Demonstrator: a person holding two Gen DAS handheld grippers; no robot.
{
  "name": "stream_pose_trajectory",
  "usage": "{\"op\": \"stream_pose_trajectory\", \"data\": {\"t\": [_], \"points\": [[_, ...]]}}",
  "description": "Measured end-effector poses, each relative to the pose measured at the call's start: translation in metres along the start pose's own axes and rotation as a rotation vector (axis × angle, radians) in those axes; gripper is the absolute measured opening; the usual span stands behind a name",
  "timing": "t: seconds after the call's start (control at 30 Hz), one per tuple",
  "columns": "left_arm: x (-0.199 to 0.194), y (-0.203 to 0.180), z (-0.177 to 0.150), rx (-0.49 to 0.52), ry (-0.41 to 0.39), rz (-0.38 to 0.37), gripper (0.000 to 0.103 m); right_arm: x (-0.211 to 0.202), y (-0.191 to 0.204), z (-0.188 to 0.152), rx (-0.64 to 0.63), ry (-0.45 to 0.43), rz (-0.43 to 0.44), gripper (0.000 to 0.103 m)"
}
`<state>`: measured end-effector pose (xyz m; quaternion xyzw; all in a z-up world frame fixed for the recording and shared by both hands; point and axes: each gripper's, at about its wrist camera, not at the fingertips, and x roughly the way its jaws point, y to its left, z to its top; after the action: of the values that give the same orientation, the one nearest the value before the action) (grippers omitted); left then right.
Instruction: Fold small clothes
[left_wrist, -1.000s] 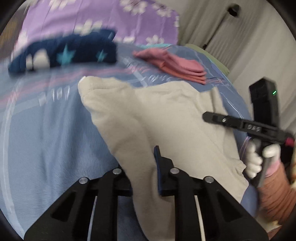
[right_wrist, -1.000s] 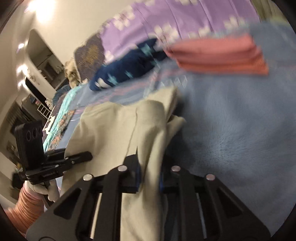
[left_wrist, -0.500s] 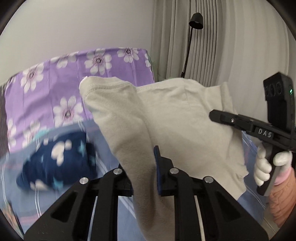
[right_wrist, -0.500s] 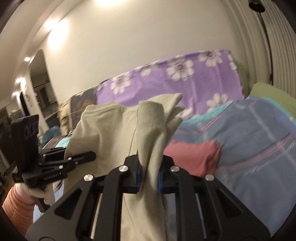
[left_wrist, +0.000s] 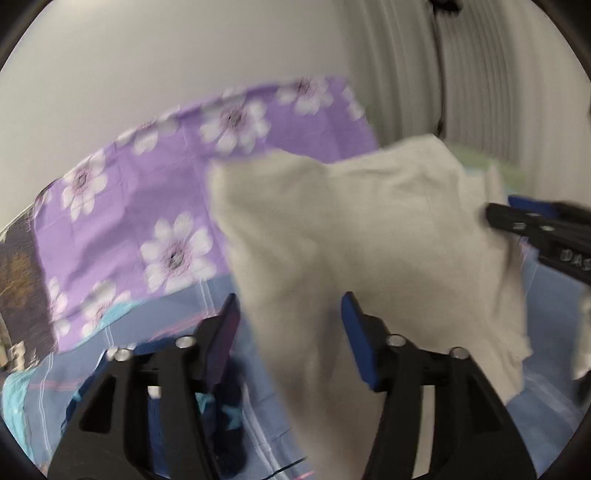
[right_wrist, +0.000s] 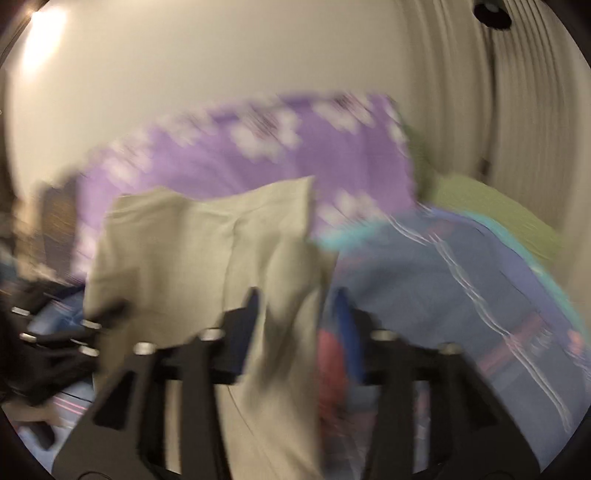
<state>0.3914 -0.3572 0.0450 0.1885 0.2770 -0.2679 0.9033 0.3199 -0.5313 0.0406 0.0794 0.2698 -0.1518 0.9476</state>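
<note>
A beige garment (left_wrist: 362, 236) hangs in the air above the blue bed cover (left_wrist: 177, 306). It passes between the spread fingers of my left gripper (left_wrist: 290, 328), which is open and does not pinch it. In the right wrist view the same beige garment (right_wrist: 207, 258) drops between the spread fingers of my right gripper (right_wrist: 297, 325), also open. The right gripper shows at the right edge of the left wrist view (left_wrist: 535, 229), at the cloth's far edge. Both views are blurred by motion.
A purple flowered cloth (left_wrist: 147, 206) covers the back of the bed. A dark blue starred garment (left_wrist: 221, 424) lies below my left gripper. A pink folded garment (right_wrist: 328, 354) lies behind my right gripper. A green pillow (right_wrist: 491, 214) sits at the far right; curtains (left_wrist: 480, 81) behind.
Both grippers were shut on the beige garment and lifting it off the bed. Now both have opened and the garment is loose between the fingers.
</note>
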Motion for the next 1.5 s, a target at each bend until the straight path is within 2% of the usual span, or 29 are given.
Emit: {"op": "stream_pose_trajectory", "data": {"t": [0.07, 0.1, 0.2, 0.23, 0.27, 0.33, 0.37, 0.47, 0.6, 0.73, 0.9, 1.03, 1.13, 1.2, 1.33, 1.5], "points": [[0.017, -0.004, -0.027, 0.024, 0.087, -0.02, 0.058, 0.005, -0.008, -0.029, 0.02, 0.047, 0.042, 0.047], [0.019, -0.006, -0.042, 0.041, 0.104, -0.034, 0.058, 0.0, -0.012, -0.051, 0.023, 0.055, 0.09, 0.047], [0.009, -0.015, -0.086, 0.053, 0.135, -0.086, 0.058, -0.022, -0.014, -0.099, 0.008, 0.07, 0.151, 0.047], [0.0, -0.018, -0.1, 0.039, 0.136, -0.113, 0.058, -0.034, -0.014, -0.114, 0.005, 0.071, 0.166, 0.05], [-0.013, -0.021, -0.111, 0.021, 0.133, -0.14, 0.058, -0.047, -0.013, -0.127, 0.005, 0.067, 0.178, 0.056], [-0.045, -0.029, -0.133, -0.025, 0.112, -0.194, 0.064, -0.08, -0.012, -0.151, 0.016, 0.04, 0.185, 0.069], [-0.063, -0.033, -0.142, -0.039, 0.091, -0.199, 0.069, -0.097, -0.01, -0.16, 0.022, 0.023, 0.179, 0.075], [-0.115, -0.047, -0.167, -0.065, 0.005, -0.186, 0.082, -0.147, -0.001, -0.184, 0.031, -0.027, 0.131, 0.087], [-0.186, -0.055, -0.193, -0.154, -0.092, -0.197, 0.093, -0.206, 0.011, -0.199, 0.044, -0.047, 0.06, 0.09], [-0.246, -0.056, -0.208, -0.194, -0.173, -0.152, 0.102, -0.258, 0.019, -0.205, 0.075, -0.094, 0.038, 0.096], [-0.301, -0.062, -0.22, -0.197, -0.226, -0.093, 0.102, -0.313, 0.036, -0.215, 0.061, -0.127, 0.008, 0.1], [-0.335, -0.065, -0.231, -0.189, -0.244, -0.011, 0.102, -0.336, 0.048, -0.225, 0.057, -0.136, -0.012, 0.101], [-0.356, -0.062, -0.241, -0.207, -0.259, 0.016, 0.102, -0.347, 0.058, -0.235, 0.042, -0.125, -0.006, 0.101], [-0.366, -0.058, -0.248, -0.217, -0.259, 0.038, 0.102, -0.352, 0.066, -0.242, 0.022, -0.103, 0.0, 0.101], [-0.38, -0.055, -0.264, -0.206, -0.22, 0.137, 0.102, -0.353, 0.076, -0.251, 0.003, -0.08, -0.011, 0.101], [-0.383, -0.047, -0.278, -0.232, -0.173, 0.092, 0.102, -0.356, 0.088, -0.257, 0.005, -0.07, -0.012, 0.101]]}}
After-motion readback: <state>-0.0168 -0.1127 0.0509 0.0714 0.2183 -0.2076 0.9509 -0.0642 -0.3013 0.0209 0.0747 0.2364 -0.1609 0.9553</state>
